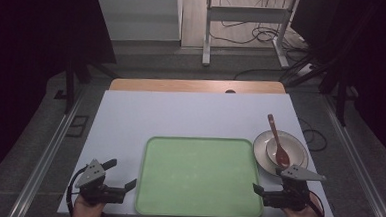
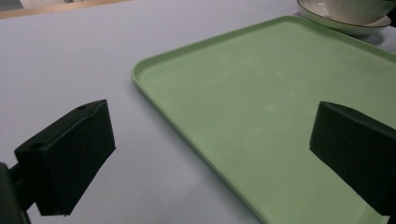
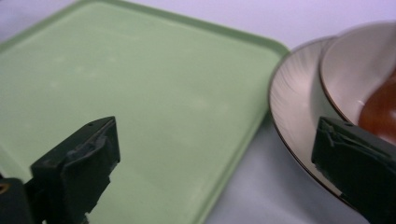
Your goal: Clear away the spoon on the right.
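One white tabletop (image 1: 190,113) carries a green tray (image 1: 200,176), long axis left to right. Right of it, a plate (image 1: 261,149) holds a bowl (image 1: 271,151) and brown spoon (image 1: 278,142), handle pointing away. Left claw (image 1: 123,174) and right claw (image 1: 266,180) gape, empty.

Dim room, dark vignetted edges; close-ups soft, blurred.

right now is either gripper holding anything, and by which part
Nothing is held. The left gripper and the right gripper both stand open with nothing between their jaws, one at each side of the tray.
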`<state>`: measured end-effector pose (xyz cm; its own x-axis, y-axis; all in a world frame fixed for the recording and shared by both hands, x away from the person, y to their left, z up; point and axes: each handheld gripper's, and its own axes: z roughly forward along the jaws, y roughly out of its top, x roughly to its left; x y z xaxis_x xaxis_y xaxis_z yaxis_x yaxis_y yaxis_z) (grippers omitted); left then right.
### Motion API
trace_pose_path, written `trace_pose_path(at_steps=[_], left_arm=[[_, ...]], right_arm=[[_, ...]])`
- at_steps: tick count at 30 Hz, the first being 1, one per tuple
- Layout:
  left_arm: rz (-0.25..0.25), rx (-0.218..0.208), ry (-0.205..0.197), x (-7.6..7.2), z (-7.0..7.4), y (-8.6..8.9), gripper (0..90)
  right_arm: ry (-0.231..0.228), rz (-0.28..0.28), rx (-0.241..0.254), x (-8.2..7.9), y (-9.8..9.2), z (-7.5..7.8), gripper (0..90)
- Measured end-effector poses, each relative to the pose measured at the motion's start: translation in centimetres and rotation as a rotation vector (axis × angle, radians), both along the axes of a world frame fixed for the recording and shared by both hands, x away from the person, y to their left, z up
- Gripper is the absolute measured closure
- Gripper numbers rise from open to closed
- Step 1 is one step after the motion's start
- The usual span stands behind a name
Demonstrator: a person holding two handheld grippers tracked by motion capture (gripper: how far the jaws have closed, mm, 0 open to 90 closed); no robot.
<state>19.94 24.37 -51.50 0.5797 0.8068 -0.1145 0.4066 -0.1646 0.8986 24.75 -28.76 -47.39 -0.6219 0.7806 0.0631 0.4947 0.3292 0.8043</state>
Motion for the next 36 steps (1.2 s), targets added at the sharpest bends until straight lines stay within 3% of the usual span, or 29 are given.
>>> trace_pose_path(at_steps=[3, 6, 10, 17, 30, 36], left_arm=[[0.0, -0.009, -0.001, -0.02, 0.02, 0.07, 0.0], [-0.003, -0.015, -0.002, -0.04, 0.04, 0.1, 0.0], [-0.008, -0.008, -0.004, -0.05, 0.03, 0.0, 0.0], [-0.005, -0.007, -0.009, -0.07, 0.05, 0.05, 0.0], [-0.003, -0.005, -0.01, -0.03, 0.01, 0.05, 0.0], [-0.001, 0.0, -0.008, 0.01, -0.06, 0.02, 0.0]], right_arm=[[-0.026, 0.008, 0.007, -0.06, 0.05, 0.11, 0.0], [-0.069, -0.006, -0.022, -0.25, -0.05, 0.16, 0.0], [-0.081, -0.013, -0.051, -0.09, -0.16, -0.1, 0.0], [-0.077, -0.013, -0.081, -0.08, 0.06, -0.18, 0.0], [-0.071, -0.02, -0.06, 0.07, -0.09, 0.18, 0.0], [-0.096, -0.029, -0.077, 0.29, 0.11, 0.45, 0.0]])
